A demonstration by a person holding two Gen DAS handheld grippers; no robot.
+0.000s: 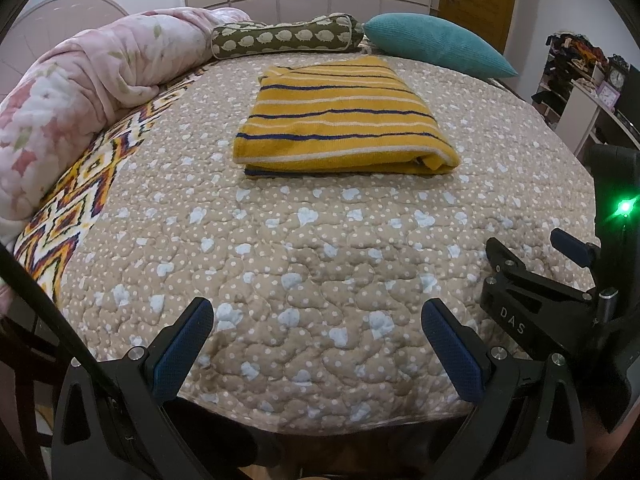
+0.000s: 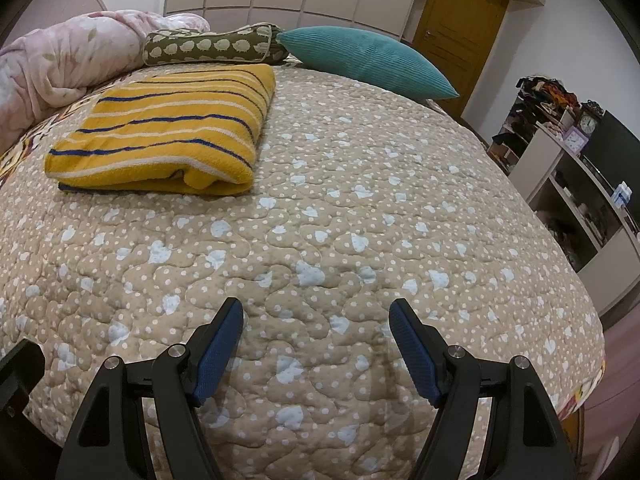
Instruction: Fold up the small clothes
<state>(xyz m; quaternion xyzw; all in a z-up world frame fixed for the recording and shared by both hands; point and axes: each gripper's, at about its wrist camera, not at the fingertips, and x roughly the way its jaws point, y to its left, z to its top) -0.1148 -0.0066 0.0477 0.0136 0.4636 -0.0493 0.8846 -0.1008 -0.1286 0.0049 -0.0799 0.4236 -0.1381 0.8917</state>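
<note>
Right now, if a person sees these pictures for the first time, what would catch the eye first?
Probably the folded yellow striped garment, lying flat in the middle of the beige quilted bedspread. Behind it, along the far edge of the bed, lie a teal pillow, an olive patterned bolster and a rumpled pink blanket. In front, the left hand-held gripper and right hand-held gripper are open, holding nothing.
</note>
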